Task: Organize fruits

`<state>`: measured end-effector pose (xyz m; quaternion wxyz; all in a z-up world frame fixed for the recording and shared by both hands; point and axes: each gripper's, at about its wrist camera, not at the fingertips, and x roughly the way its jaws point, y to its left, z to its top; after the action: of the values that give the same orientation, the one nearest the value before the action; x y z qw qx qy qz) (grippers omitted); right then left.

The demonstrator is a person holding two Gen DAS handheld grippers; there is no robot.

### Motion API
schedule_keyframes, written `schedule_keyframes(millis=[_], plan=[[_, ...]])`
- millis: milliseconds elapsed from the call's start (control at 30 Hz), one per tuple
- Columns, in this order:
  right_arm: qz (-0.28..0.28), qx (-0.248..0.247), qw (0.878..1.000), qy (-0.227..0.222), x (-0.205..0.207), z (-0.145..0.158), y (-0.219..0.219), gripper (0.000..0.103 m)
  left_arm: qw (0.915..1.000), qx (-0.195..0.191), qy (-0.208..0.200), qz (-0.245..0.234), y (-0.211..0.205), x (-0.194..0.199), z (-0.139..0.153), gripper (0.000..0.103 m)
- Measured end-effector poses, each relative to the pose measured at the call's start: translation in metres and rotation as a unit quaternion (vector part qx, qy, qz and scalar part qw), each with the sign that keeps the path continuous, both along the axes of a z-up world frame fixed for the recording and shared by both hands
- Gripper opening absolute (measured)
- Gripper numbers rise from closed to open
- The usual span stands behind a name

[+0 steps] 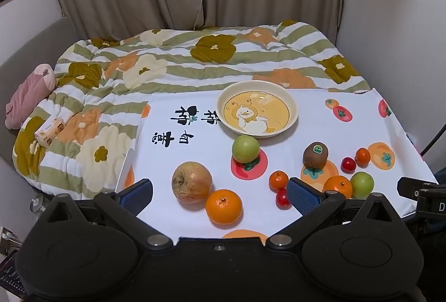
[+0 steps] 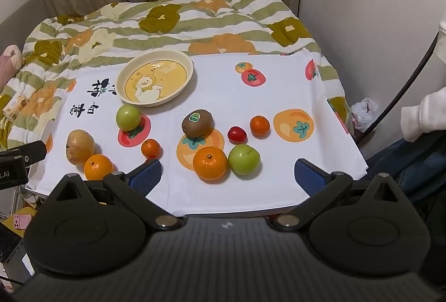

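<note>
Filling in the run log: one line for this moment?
stage: start | left gripper: open, empty | right gripper: open, empty | plate: empty | fruits: loose on tablecloth

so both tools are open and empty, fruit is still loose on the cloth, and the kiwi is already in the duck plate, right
Not quite: the kiwi is not in the duck plate. It sits on the cloth in front of the plate, which holds no fruit, as the right wrist view shows. The rest stands: the left tool and right tool are open and empty, with fruit loose on the cloth.
</note>
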<state>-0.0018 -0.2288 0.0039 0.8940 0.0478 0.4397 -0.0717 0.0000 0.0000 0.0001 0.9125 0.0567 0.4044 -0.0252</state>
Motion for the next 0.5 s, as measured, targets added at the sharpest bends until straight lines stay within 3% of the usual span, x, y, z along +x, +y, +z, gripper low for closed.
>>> schedule_keyframes(millis=[500], plan=[[0.001, 0.001, 1.0, -0.005, -0.0037, 0.0012, 0.0, 0.103, 1.0, -0.002, 0.005, -0.003, 0.0024, -0.0023, 0.0001, 0.103]])
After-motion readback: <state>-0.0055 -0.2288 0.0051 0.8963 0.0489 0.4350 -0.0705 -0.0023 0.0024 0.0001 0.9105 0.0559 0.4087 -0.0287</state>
